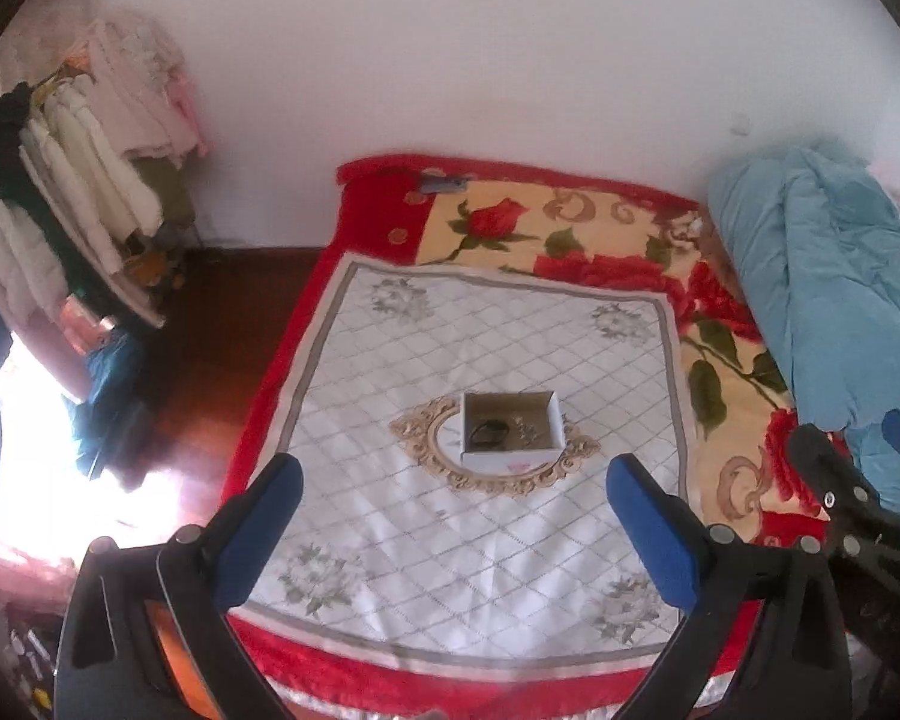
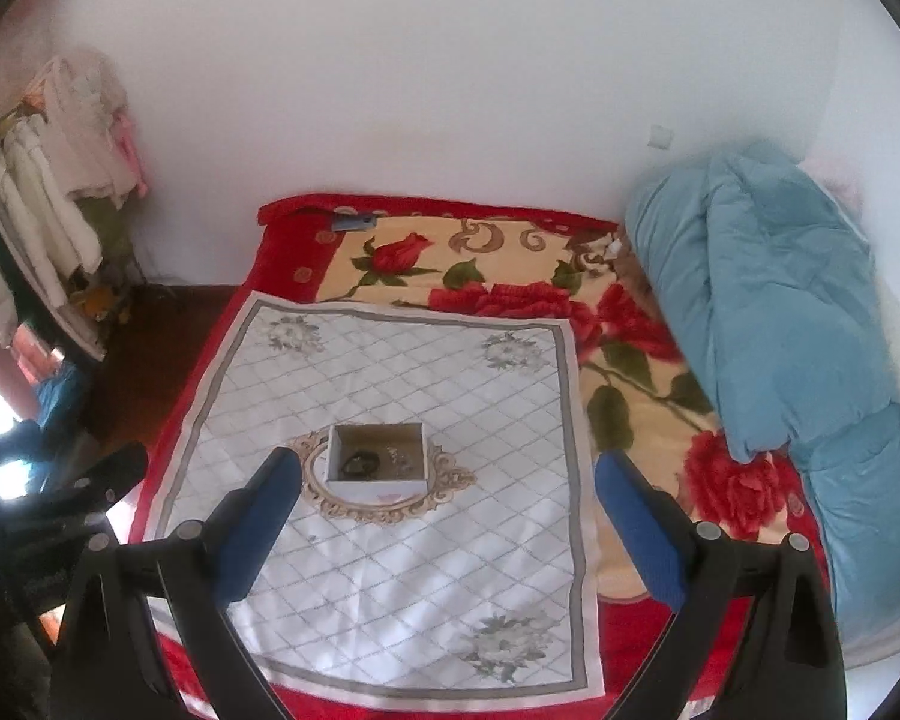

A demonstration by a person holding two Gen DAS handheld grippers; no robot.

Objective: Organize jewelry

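Observation:
A small open white box sits on a gold-framed oval mirror in the middle of a white quilted cloth on the bed. Inside lie a dark ring-shaped piece and small silvery pieces. The box also shows in the right wrist view. My left gripper is open and empty, held above the cloth short of the box. My right gripper is open and empty, to the right of the box. The right gripper's black frame shows at the left view's right edge.
A red floral blanket covers the bed. A blue folded duvet lies along the right side. A clothes rack stands at the left by the white wall, over dark wooden floor. A small blue object lies at the bed's far edge.

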